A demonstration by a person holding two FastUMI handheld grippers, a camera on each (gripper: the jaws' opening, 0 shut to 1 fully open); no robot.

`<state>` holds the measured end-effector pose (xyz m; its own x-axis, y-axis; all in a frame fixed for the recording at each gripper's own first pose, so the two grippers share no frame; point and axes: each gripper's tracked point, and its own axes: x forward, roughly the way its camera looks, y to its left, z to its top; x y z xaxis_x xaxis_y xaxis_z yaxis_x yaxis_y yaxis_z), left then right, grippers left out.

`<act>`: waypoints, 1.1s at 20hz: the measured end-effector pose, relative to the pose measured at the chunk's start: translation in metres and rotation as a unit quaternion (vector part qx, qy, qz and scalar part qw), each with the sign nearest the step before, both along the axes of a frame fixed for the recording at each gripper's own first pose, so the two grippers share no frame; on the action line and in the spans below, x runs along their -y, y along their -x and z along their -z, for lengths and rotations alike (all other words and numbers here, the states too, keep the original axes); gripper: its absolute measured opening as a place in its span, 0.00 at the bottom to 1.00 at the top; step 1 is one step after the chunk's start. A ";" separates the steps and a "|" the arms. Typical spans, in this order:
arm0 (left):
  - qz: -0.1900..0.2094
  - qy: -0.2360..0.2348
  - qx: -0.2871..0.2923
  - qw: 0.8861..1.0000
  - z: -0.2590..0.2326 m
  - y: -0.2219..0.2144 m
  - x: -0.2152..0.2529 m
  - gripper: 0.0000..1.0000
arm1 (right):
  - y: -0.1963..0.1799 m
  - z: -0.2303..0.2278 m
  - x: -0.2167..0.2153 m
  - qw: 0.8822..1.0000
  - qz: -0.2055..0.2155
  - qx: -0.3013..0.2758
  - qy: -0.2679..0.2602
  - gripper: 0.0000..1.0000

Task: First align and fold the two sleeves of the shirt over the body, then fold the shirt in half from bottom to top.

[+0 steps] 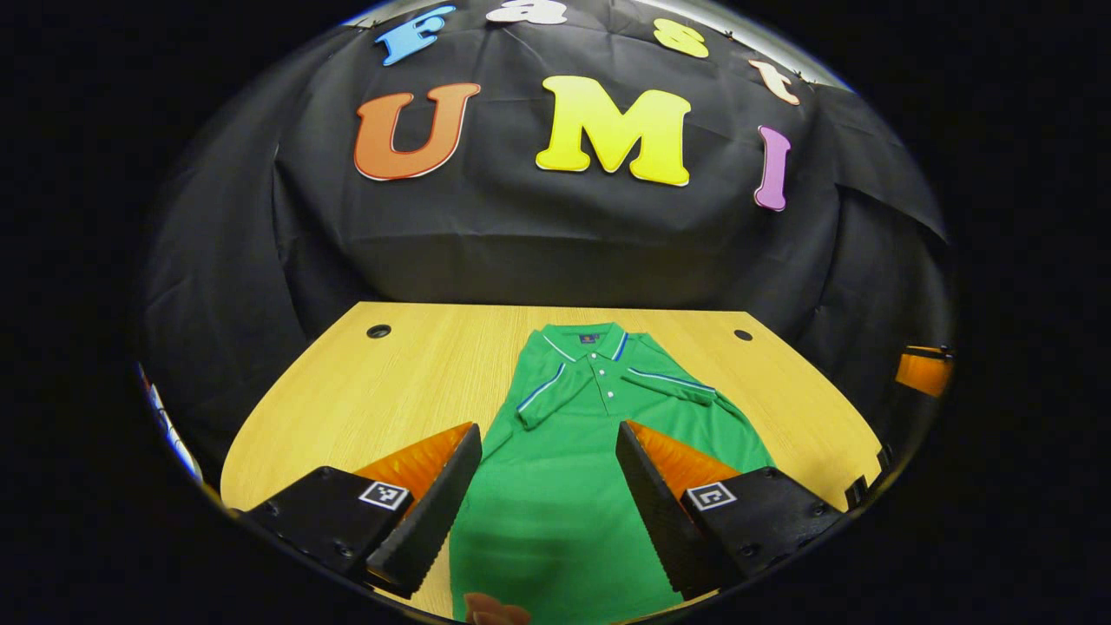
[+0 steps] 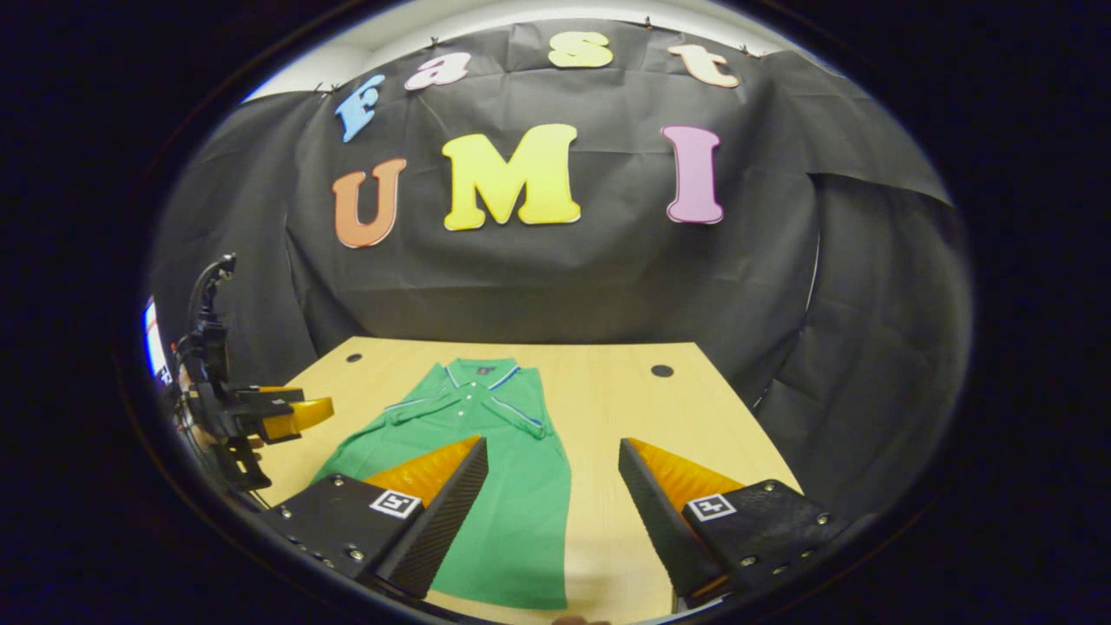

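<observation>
Green polo shirt (image 1: 573,451): flat on the wooden surface (image 1: 408,382), collar toward the black cloth wall, both sleeves folded across the chest. Left gripper (image 1: 548,486): above the shirt's lower body, fingers wide apart, holding nothing. Right gripper (image 2: 553,499): over the shirt's right edge and bare surface, fingers wide apart, holding nothing.

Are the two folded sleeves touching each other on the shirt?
Apart. The left gripper view shows the left sleeve and right sleeve with the button placket between them.
</observation>
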<state>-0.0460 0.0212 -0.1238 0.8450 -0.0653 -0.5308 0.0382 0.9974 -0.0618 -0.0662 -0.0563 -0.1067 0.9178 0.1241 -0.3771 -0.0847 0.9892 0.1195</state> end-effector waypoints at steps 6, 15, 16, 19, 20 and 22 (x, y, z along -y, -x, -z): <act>-0.030 -0.008 -0.083 0.996 0.042 0.098 0.010 1.00 | 0.032 0.049 -0.017 0.997 -0.061 -0.042 0.016 0.96; -0.025 -0.059 -0.163 0.985 0.099 0.180 0.001 1.00 | 0.085 0.135 -0.021 0.989 -0.071 -0.132 0.014 0.95; -0.017 -0.062 -0.168 0.984 0.105 0.182 -0.001 1.00 | 0.090 0.146 -0.023 0.987 -0.063 -0.147 0.016 0.96; 0.000 -0.067 -0.185 0.981 0.124 0.190 -0.011 1.00 | 0.102 0.183 -0.026 0.980 -0.046 -0.188 0.037 0.95; 0.005 -0.068 -0.190 0.979 0.130 0.191 -0.013 1.00 | 0.104 0.192 -0.027 0.978 -0.040 -0.201 0.044 0.96; 0.012 -0.065 -0.182 0.981 0.132 0.188 -0.015 1.00 | 0.105 0.205 -0.030 0.974 -0.032 -0.216 0.053 0.95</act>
<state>-0.2336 0.0363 -0.2563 0.5971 0.0044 -0.8022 0.0615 0.9968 0.0512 -0.1710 -0.0263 -0.3121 0.6622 0.1148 -0.7404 -0.1115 0.9923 0.0542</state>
